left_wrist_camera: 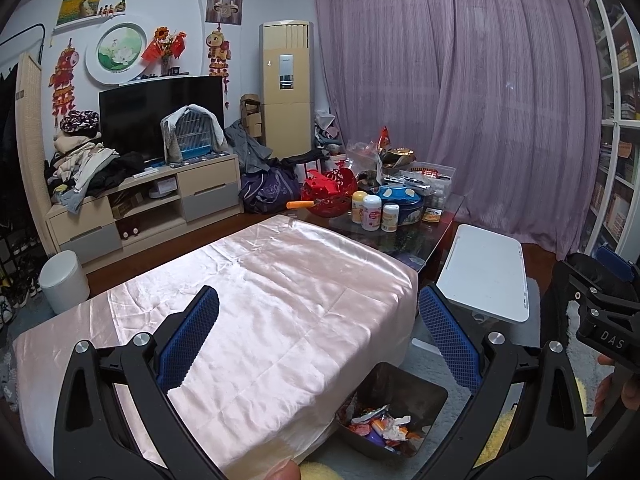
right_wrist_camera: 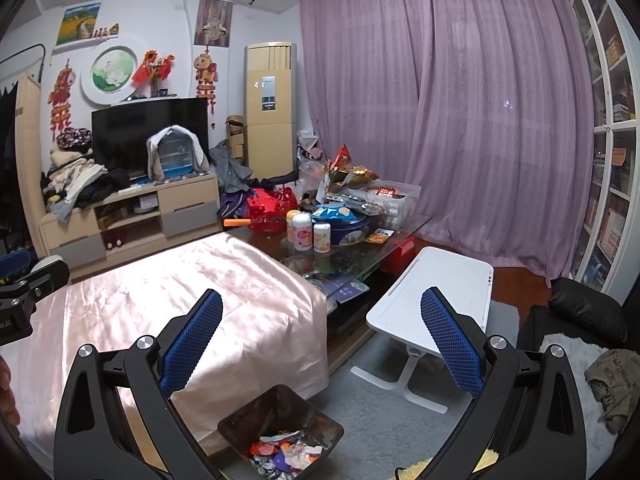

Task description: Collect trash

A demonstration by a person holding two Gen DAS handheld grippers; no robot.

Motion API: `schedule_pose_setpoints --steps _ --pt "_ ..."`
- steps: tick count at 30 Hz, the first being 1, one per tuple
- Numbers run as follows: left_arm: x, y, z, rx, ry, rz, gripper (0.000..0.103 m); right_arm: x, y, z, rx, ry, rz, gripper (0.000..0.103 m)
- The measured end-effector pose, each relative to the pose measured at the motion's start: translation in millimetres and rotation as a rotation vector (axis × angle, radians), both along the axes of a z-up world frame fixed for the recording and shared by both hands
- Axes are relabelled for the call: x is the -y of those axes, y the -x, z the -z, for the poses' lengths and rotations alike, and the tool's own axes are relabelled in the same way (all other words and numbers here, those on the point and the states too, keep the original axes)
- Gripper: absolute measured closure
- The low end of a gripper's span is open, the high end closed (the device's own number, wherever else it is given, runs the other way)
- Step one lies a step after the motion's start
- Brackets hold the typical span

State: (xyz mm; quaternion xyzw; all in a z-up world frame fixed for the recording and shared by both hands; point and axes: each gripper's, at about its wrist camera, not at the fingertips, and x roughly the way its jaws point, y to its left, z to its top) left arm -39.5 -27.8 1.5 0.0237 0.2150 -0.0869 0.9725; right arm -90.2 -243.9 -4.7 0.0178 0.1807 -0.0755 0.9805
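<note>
Both my left tongs (left_wrist_camera: 318, 332) and right tongs (right_wrist_camera: 322, 338) hung wide open, empty. The trash (right_wrist_camera: 286, 454) lay in the bin (right_wrist_camera: 240, 420) beside the cloth (left_wrist_camera: 280, 280); a careless reach could have tipped it.

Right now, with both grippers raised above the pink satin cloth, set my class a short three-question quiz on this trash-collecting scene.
1. True or false: the left gripper and the right gripper are both open and hold nothing.
2. Where does the dark square trash bin stand? A) on the pink satin cloth B) on the grey carpet beside the cloth-covered table C) on the white folding lap desk
3. Fill in: the bin holds crumpled ______.

Key: 1 true; 2 B; 3 wrappers
</note>
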Motion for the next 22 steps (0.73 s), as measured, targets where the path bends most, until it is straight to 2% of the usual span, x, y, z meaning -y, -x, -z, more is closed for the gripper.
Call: schedule_pose_setpoints --steps 22 --pt "5.0 1.9 4.8 -0.014 -0.030 0.010 0.008 3.2 -1.2 1.6 -0.005 -0.007 0.005 0.003"
